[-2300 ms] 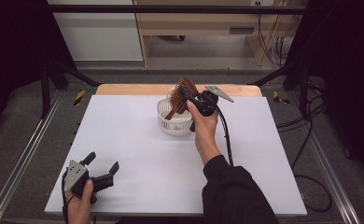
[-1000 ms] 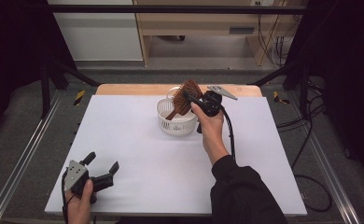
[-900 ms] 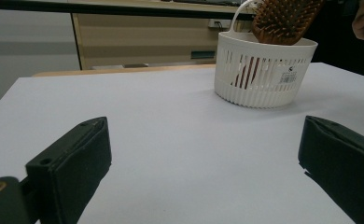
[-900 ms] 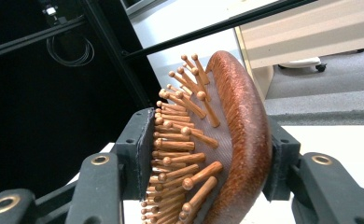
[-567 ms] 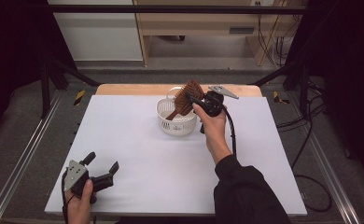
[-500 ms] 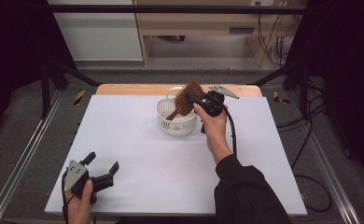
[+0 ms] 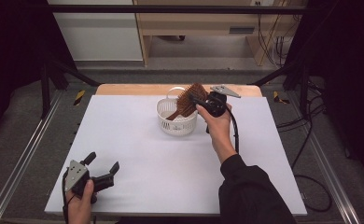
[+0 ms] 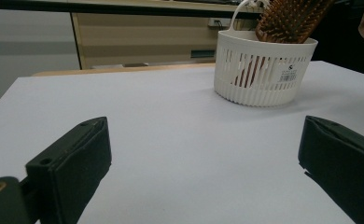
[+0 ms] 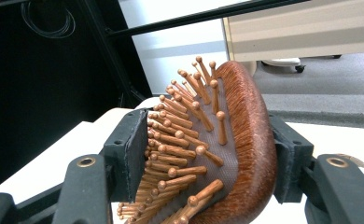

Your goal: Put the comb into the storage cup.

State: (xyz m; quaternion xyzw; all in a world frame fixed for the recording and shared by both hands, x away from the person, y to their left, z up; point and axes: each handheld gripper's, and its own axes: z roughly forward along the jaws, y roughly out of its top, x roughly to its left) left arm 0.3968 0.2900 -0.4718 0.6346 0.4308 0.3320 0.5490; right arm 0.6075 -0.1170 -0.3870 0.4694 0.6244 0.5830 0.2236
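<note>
A brown wooden hairbrush (image 7: 188, 101) stands tilted in a small white slotted basket (image 7: 177, 125) at the far middle of the table, handle down, head above the rim. My right gripper (image 7: 195, 99) reaches in from the right. In the right gripper view the hairbrush (image 9: 236, 140) sits between the jaws of the right gripper (image 9: 210, 140), bristles against one pad and the back against the other. Those jaws have just been opening, and the pads still touch the head. My left gripper (image 7: 103, 161) rests open near the front left edge. From it the basket (image 8: 264, 70) and hairbrush (image 8: 287, 21) show far ahead.
The white tabletop (image 7: 147, 163) spreads wide between the basket and the left gripper (image 8: 203, 154). A wooden strip (image 7: 124, 88) edges the far side. Metal rails (image 7: 21, 163) run along both sides, and cables (image 7: 311, 140) lie on the floor at the right.
The right hand with the hairbrush has drifted slightly right over the basket. The left gripper has stayed put.
</note>
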